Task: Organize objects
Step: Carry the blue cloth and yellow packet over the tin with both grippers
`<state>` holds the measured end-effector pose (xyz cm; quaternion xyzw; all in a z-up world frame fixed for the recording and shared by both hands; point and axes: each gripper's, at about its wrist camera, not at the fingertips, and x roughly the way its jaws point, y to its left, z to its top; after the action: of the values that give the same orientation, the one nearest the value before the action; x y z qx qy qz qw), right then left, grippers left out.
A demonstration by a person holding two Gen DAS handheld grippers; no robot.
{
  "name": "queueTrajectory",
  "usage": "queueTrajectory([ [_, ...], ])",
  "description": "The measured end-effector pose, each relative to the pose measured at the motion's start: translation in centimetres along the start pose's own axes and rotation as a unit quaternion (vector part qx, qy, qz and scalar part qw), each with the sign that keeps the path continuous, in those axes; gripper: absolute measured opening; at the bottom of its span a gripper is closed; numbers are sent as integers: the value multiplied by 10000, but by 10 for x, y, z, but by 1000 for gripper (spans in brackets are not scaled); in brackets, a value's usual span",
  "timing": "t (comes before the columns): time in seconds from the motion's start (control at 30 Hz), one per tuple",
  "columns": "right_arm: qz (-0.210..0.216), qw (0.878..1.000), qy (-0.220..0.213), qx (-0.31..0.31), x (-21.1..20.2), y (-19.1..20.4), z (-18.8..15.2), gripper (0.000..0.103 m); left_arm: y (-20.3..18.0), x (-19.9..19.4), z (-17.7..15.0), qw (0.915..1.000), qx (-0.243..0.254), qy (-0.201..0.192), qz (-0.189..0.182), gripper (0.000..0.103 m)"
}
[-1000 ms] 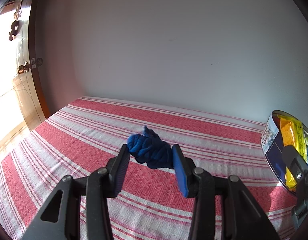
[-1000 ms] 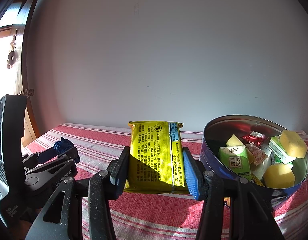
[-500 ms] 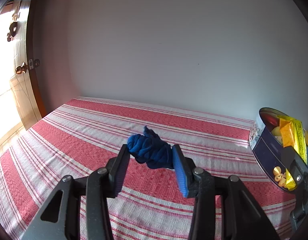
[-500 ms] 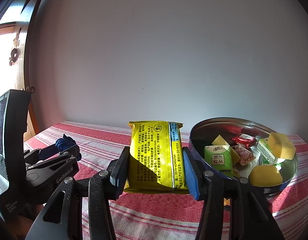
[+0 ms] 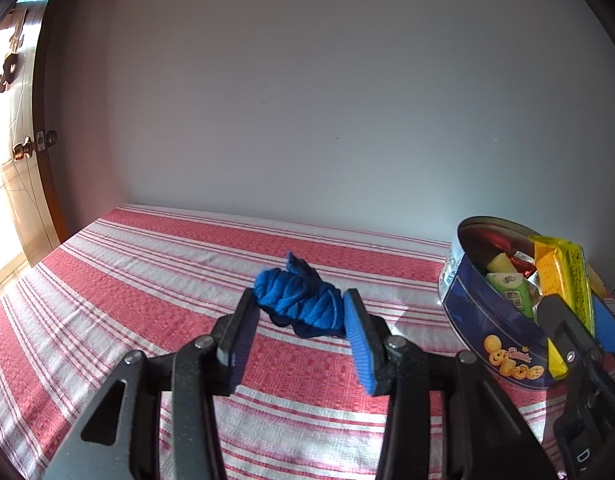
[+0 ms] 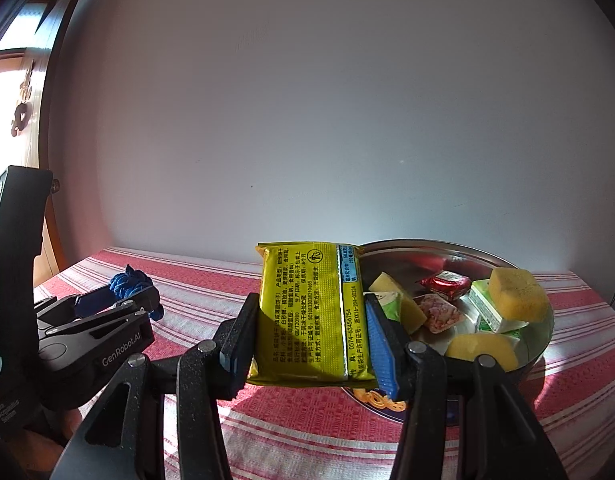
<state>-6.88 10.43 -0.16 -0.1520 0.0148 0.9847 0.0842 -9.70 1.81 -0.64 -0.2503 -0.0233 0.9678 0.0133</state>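
The left tongs (image 5: 299,320) were clamped on a bundle of blue cloth (image 5: 297,300), one pad pressed against each side, and the bundle was carried clear above the red-and-white striped cloth (image 5: 147,280) covering the bench. In the right wrist view the right tongs (image 6: 307,328) gripped a yellow snack packet (image 6: 307,312) upright by its two long edges, with the printed back facing the camera. The packet stood just in front of the round blue tin (image 6: 543,344), at its near left rim; whether it touched the rim could not be made out, since the packet covered that part. Inside the tin lay yellow sponge-like blocks (image 6: 515,294), a red wrapped sweet (image 6: 445,282), a pink-speckled packet (image 6: 439,312) and green-and-white cartons (image 6: 485,308). The left view showed the tin's blue side with yellow lettering, at the right of the bench. Beyond stood a plain pale wall (image 5: 307,100), and at the far left a wooden door (image 5: 23,152) in sunlight.
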Motion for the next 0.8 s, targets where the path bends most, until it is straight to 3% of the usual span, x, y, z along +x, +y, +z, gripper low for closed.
queueTrajectory([
  [0.43, -400, 9983, -305, 289, -19, -56, 7, 53, -60, -20, 11, 9984, 329, -281, -373, 43],
  [0.8, -847, 9950, -304, 429, -16, -96, 12, 53, -116, -22, 19, 9948, 594, -388, -737, 43],
])
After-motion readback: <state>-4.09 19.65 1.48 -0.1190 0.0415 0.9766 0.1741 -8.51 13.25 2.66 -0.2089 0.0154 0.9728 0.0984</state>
